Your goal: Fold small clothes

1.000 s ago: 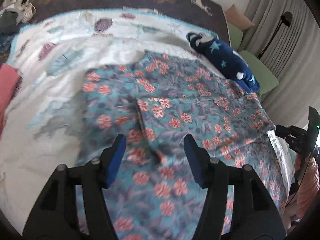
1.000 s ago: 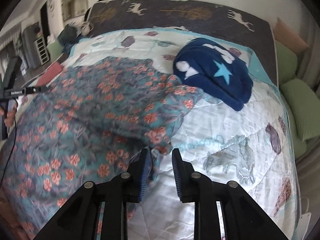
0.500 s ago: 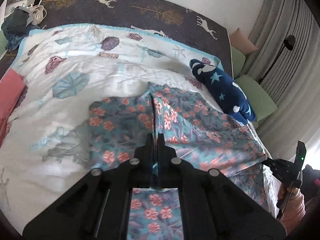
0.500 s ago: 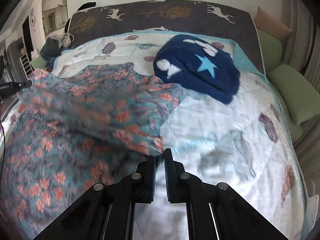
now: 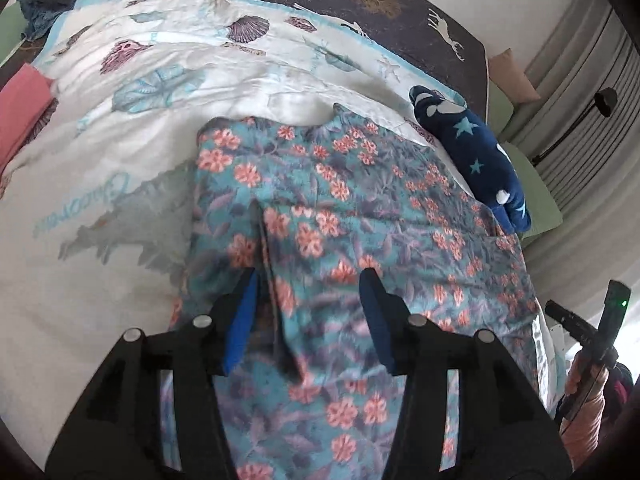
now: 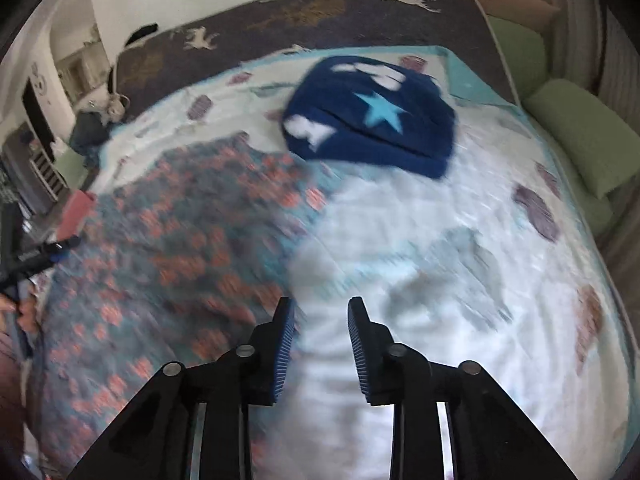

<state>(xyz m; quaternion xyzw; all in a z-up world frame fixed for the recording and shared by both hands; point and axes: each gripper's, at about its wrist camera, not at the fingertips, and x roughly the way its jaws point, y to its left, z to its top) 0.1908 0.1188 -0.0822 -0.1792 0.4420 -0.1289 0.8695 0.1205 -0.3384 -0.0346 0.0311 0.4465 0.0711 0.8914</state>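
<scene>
Floral garment [image 5: 360, 208] lies on quilt [image 5: 120, 152] (both grippers' fingers [image 5: 240, 320] spread, empty).

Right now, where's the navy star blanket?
In the right wrist view the navy star blanket lies upper centre on the white quilt, just right of the floral garment.

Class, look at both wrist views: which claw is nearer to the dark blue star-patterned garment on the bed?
Probably the right claw: the dark blue garment lies ahead of it across bare quilt. The left claw hangs open over the floral garment, the blue one off to its right.
</scene>
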